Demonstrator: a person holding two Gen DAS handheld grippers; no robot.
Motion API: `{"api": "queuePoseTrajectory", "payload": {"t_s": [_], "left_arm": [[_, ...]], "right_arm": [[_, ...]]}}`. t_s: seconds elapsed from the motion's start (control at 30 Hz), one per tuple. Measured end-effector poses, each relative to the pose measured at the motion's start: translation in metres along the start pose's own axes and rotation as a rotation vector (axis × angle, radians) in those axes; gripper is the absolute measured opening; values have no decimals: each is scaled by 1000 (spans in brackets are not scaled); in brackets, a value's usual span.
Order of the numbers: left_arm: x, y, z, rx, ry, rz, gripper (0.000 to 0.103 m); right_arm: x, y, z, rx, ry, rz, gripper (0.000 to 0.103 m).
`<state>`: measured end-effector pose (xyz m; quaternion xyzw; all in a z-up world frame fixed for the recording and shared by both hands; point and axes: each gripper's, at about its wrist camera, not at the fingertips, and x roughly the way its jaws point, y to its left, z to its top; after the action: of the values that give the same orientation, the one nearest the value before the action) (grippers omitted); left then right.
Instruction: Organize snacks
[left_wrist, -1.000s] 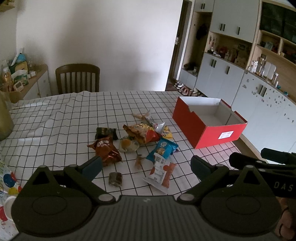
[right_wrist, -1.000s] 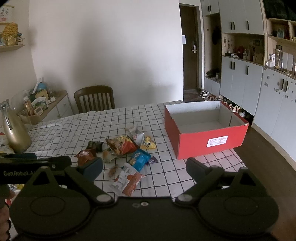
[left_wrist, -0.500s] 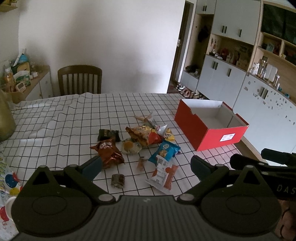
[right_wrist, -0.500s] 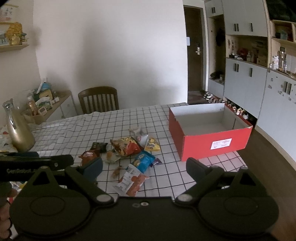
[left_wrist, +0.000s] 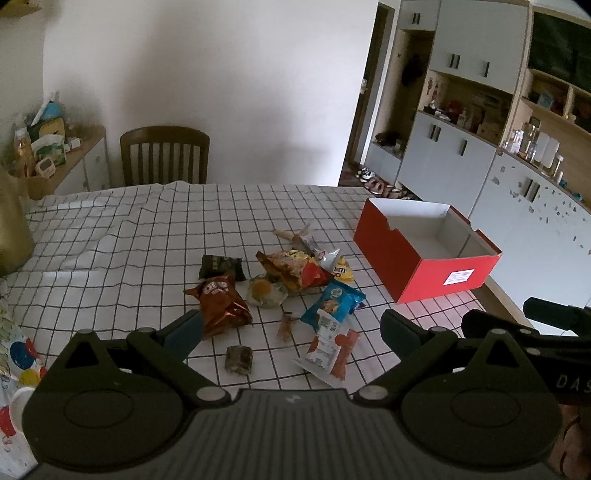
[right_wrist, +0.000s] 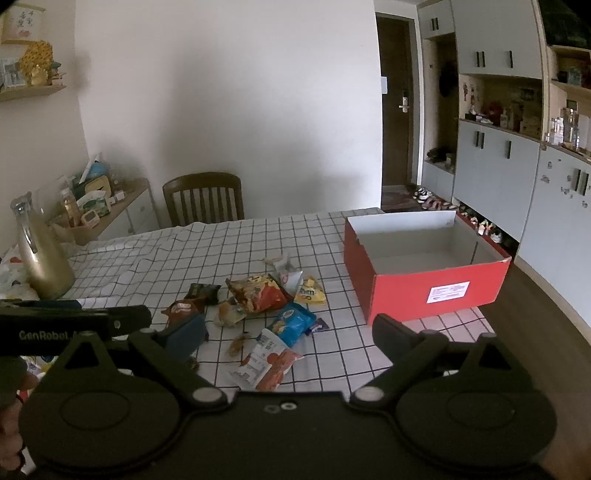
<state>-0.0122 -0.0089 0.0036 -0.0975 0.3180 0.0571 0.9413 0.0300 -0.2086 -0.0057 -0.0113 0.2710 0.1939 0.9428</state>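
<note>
Both tongs (left_wrist: 291, 328) (right_wrist: 288, 334) level, spread, above snacks (left_wrist: 288, 275)

The left gripper's finger (left_wrist: 183, 329) covers the near corner of the brown snack bag (left_wrist: 221, 305). In the right wrist view, the right gripper's finger (right_wrist: 185, 335) hides most of that bag. The gold bottle (left_wrist: 11, 229) is cut off by the frame's left edge. Lettering on the yellow packet (right_wrist: 309, 291) is too small to read, possibly candy.
</note>
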Motion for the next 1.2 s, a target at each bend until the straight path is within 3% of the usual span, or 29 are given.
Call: {"api": "queuePoseTrajectory", "payload": {"t_s": [0.47, 0.83, 1.2], "left_arm": [[32, 36, -9, -100, 93, 34, 102], [84, 63, -19, -142, 168, 74, 102], [139, 61, -27, -54, 214, 96, 101]], "right_arm": [[33, 1, 1, -25, 68, 54, 98], [106, -12, -9, 6, 272, 46, 91], [192, -9, -12, 133, 456, -13, 90]]}}
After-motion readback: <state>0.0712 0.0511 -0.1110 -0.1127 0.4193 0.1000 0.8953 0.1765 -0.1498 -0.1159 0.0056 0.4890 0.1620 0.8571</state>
